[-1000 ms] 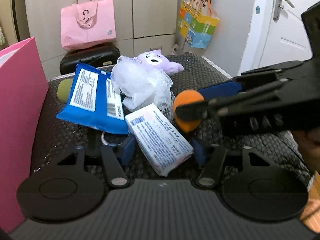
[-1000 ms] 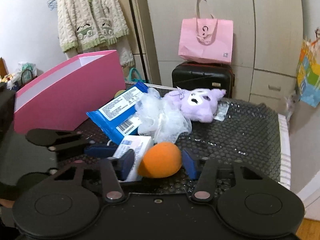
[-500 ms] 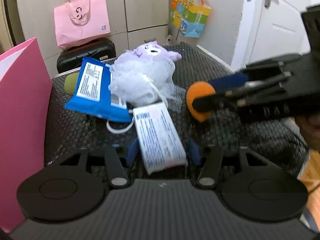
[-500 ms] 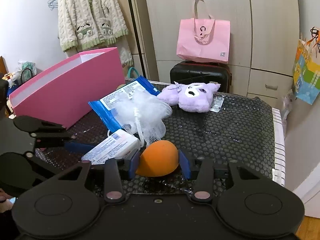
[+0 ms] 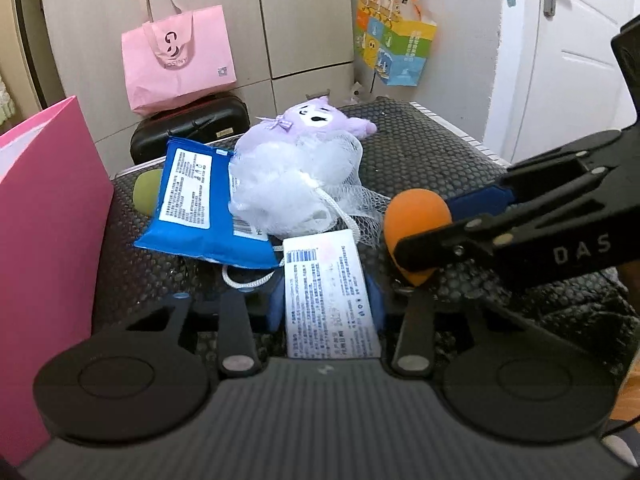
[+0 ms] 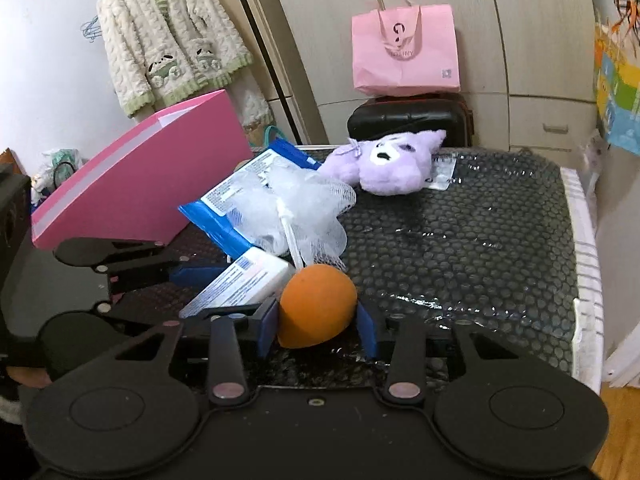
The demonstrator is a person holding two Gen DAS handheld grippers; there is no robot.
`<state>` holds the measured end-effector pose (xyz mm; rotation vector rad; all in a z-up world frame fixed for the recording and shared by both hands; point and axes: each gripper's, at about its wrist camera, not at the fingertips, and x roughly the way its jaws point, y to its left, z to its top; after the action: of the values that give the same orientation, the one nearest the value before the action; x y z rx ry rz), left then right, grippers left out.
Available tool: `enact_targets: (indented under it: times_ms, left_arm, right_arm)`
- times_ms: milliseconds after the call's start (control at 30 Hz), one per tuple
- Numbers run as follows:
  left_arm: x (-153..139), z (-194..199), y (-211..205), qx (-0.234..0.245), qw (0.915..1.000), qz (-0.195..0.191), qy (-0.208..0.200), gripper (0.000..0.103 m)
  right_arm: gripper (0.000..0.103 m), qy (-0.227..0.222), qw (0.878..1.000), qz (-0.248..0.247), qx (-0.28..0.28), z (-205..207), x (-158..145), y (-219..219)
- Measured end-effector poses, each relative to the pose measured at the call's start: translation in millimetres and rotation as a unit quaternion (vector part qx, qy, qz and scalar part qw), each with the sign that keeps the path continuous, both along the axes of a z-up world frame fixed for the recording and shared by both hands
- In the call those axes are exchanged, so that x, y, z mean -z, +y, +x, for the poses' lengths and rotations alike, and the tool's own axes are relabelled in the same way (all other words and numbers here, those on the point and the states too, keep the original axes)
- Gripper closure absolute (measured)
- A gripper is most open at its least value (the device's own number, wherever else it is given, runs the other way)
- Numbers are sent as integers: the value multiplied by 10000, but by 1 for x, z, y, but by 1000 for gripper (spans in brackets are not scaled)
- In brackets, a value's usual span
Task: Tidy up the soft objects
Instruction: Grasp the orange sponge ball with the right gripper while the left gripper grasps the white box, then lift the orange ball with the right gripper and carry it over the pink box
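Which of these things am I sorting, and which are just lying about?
Job: white tissue pack, orange sponge, mesh bath puff, purple plush toy, blue wipes pack, pink box.

Lying about: pink shopping bag, black suitcase, knitted cardigan.

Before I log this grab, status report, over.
Left gripper has just closed on white tissue pack. Right gripper shut on orange sponge. Mesh pouf's cord crosses the pack's far end.
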<state>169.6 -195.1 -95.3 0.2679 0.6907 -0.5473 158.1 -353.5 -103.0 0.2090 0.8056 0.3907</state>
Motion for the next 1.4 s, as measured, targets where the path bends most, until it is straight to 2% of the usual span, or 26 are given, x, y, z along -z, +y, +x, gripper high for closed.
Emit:
enact_targets:
  times_ms: [100, 367, 533, 733, 1033, 1400]
  left_arm:
    - [-2, -1, 7, -46, 9999, -73, 125, 63]
    - [-11, -11, 31, -131, 9982, -343, 470, 63]
    - [-13, -18, 43, -177, 9977, -405, 521, 63]
    - [-19, -29, 60, -70, 9962, -541, 681, 63]
    - [-26, -52, 86, 135, 9940, -534, 943, 63]
    - [-35, -65, 136, 182, 9864, -496, 1554, 63]
  right_arm:
    - [58, -83, 9998, -169, -1, -3, -4, 5]
    - [58, -6, 9995, -222, 209, -18, -8, 6]
    - [58, 46, 9993, -257, 259, -28, -12, 11]
    - [58, 133, 9989, -411, 153, -41, -20, 23]
    - [57, 445, 9984, -342, -52, -56, -22, 44]
    - [57, 731, 9964, -162, -401, -68, -37, 72]
